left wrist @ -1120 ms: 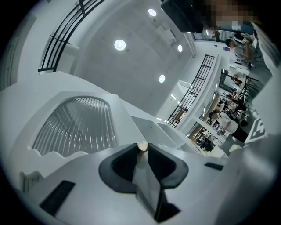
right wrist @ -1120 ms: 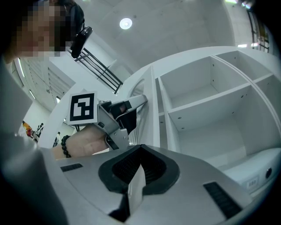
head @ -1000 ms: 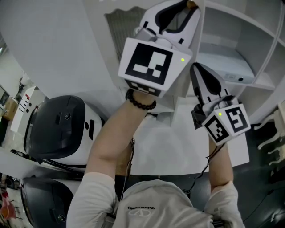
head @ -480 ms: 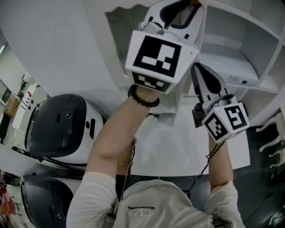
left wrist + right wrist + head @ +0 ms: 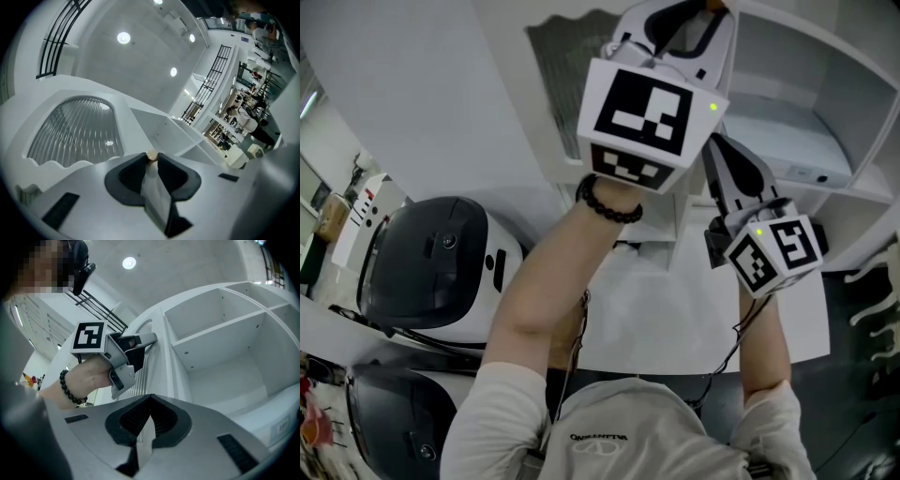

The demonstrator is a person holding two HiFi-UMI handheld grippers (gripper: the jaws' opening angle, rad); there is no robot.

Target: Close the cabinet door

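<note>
The cabinet door (image 5: 75, 133) is white, with an arched pane of ribbed glass and a small pale knob (image 5: 151, 155) at its edge; it stands open at the left of the cabinet (image 5: 825, 112); the left gripper (image 5: 704, 8) is clamped on that knob; the right gripper (image 5: 150, 396), jaws together on nothing, is near it; below lies a white worktop (image 5: 675, 309), with two black-and-white appliances (image 5: 431, 267) to its left; round lights (image 5: 123, 37) dot the grey ceiling; the cabinet's open compartments show white shelves.
</note>
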